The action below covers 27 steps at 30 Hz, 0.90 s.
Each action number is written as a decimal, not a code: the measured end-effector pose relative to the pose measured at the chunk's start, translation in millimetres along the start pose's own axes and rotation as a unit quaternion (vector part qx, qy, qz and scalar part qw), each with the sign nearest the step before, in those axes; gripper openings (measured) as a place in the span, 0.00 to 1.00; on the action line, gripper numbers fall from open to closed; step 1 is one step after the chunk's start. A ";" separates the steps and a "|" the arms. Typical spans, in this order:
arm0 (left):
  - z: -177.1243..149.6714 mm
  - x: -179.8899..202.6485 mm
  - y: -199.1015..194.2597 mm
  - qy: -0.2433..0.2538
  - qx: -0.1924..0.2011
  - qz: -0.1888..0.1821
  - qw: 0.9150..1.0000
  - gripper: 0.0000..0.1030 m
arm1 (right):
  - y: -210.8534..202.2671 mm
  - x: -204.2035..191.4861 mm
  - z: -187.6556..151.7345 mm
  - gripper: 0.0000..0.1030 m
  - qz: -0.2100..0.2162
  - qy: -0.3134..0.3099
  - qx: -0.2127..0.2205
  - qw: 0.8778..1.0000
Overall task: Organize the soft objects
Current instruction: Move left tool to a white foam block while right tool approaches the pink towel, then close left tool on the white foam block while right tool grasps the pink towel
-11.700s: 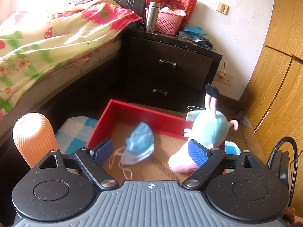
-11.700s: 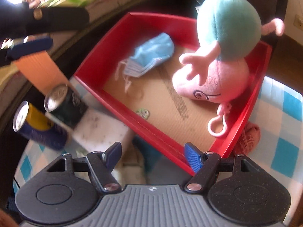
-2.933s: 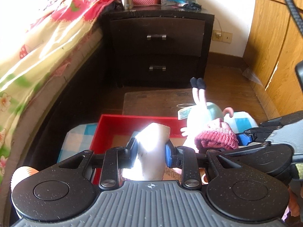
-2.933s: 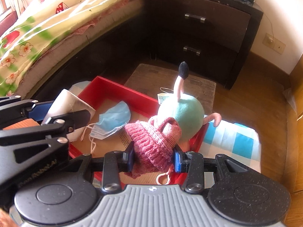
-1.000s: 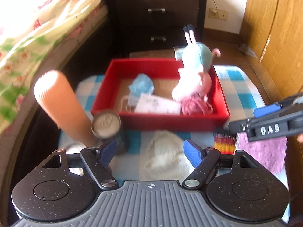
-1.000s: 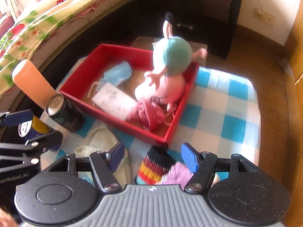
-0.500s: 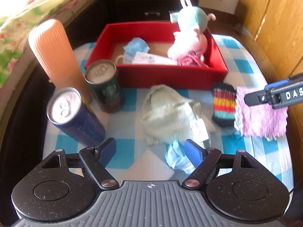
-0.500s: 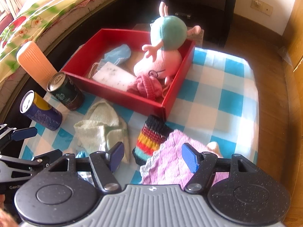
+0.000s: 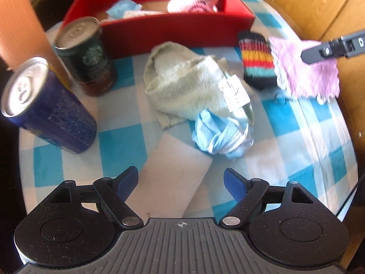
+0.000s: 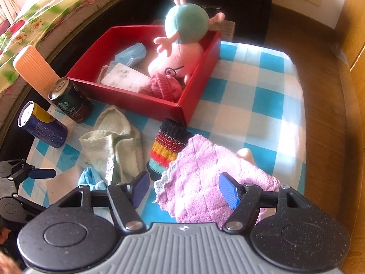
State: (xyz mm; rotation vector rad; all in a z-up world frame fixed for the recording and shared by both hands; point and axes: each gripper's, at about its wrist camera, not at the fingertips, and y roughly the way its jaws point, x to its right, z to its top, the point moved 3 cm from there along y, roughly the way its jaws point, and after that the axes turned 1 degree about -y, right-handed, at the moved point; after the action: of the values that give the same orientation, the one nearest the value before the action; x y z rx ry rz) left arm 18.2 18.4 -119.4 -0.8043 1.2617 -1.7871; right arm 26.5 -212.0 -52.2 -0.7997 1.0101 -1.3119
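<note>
My left gripper (image 9: 181, 178) points down at the checked cloth, its jaws opening, with a flat white piece (image 9: 173, 159) under the gap and nothing gripped. Just beyond it lie a crumpled blue mask (image 9: 221, 134) and a pale green towel (image 9: 191, 86). My right gripper (image 10: 184, 189) hangs open over a lilac knitted cloth (image 10: 205, 178), beside a striped knit piece (image 10: 166, 146). The red box (image 10: 127, 100) holds a plush pig (image 10: 180, 45), a red knit hat (image 10: 162, 86), a white sponge (image 10: 125, 80) and another blue mask (image 10: 132, 54).
A dark green can (image 9: 89, 61) and a blue can (image 9: 48, 109) stand left of the towel, with an orange ribbed vase (image 9: 20, 29) behind them. A bed runs along the left, wooden floor (image 10: 324, 91) and cabinet doors lie to the right.
The left gripper has sunk toward the table and tipped further down, so the white piece and blue mask are now close. The right gripper has drifted over the lilac cloth.
</note>
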 end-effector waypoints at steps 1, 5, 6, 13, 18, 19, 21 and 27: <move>0.3 0.2 3.0 0.006 -0.003 -0.004 1.000 0.79 | 1.4 0.7 -0.7 0.44 -0.001 0.001 -0.002 1.000; 0.4 6.2 11.8 0.036 -0.012 -0.011 0.999 0.89 | 5.8 4.3 -2.8 0.44 -0.003 0.004 -0.009 1.000; 0.2 7.2 13.6 0.039 -0.014 -0.012 0.999 0.90 | 6.4 5.5 -3.1 0.44 -0.004 0.006 -0.010 1.000; 2.2 1.4 28.0 0.037 -0.031 -0.006 0.999 0.93 | 2.7 22.9 -2.5 0.44 -0.001 0.026 -0.008 1.000; 0.9 9.3 29.1 0.054 -0.025 0.015 0.998 0.88 | -2.4 36.3 -0.9 0.44 -0.007 0.035 -0.003 0.999; 0.5 8.5 27.6 0.051 -0.021 0.020 0.998 0.84 | -2.8 38.6 -0.9 0.44 -0.008 0.035 -0.003 0.999; 0.0 0.1 24.1 0.036 -0.016 0.023 0.999 0.73 | -3.2 42.9 -1.9 0.44 -0.010 0.036 -0.006 0.999; -3.0 -16.3 12.6 -0.018 -0.010 -0.003 1.000 0.49 | -1.4 46.0 -9.1 0.57 -0.026 0.024 -0.018 0.999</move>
State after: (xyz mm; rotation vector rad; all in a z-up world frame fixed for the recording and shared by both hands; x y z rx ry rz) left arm 26.6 31.5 -133.2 -0.8485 1.2563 -1.7605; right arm 16.3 -257.1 -60.7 -0.8316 1.0594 -1.3660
